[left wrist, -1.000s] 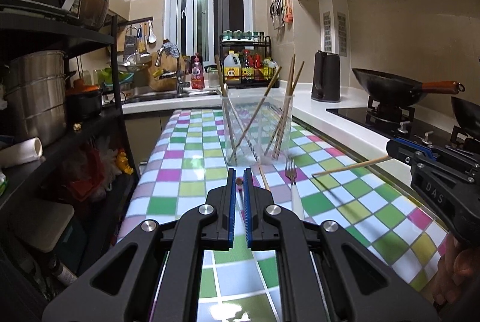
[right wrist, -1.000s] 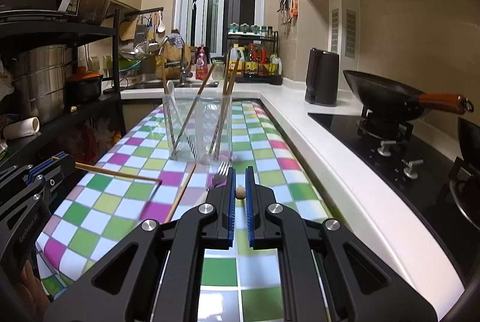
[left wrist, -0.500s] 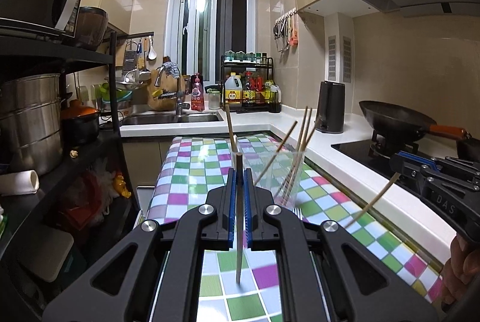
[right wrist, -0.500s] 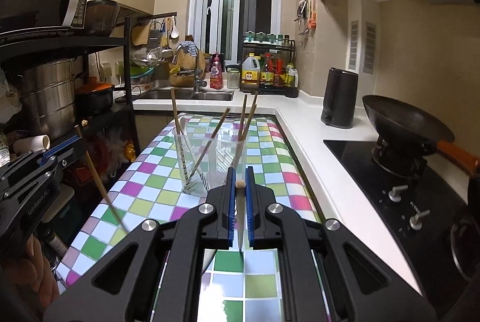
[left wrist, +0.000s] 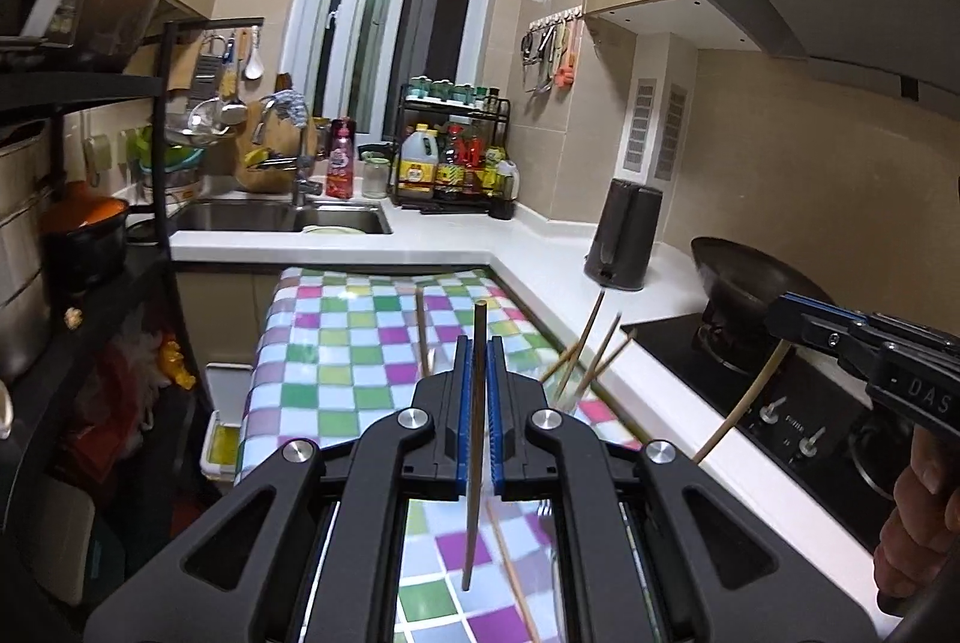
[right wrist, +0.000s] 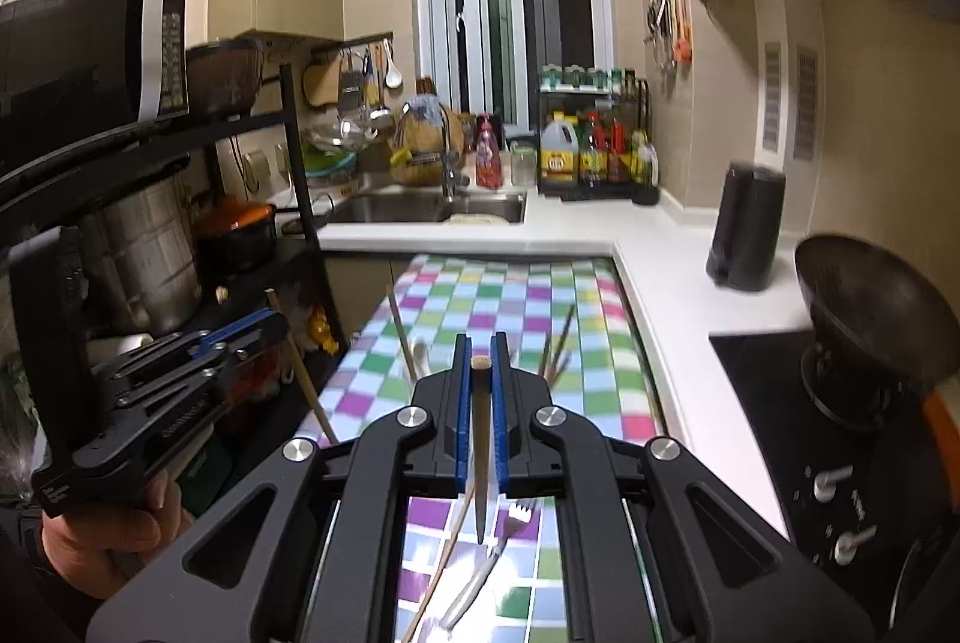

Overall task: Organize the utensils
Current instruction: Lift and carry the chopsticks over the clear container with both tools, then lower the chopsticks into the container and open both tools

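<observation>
Where checkered tablecloth (left wrist: 336, 343) meets white counter (left wrist: 540, 247), sink (left wrist: 270, 217) behind

The left tool (left wrist: 479, 391) is clamped on a chopstick (left wrist: 475, 463) that stands nearly upright between its blue pads, above the checkered bench (left wrist: 336, 343). At the right edge the right tool (left wrist: 786, 322) holds another chopstick (left wrist: 744, 406) slanting down over the white counter (left wrist: 540, 235); more chopsticks (left wrist: 591, 343) rise behind the left tool

Wooden chopsticks (left wrist: 474, 439) are clamped by matt black plastic grippers (left wrist: 478, 373). A glossy checked cloth (left wrist: 336, 343), probably vinyl, is seen; the fork (right wrist: 480, 577) looks metal.
</observation>
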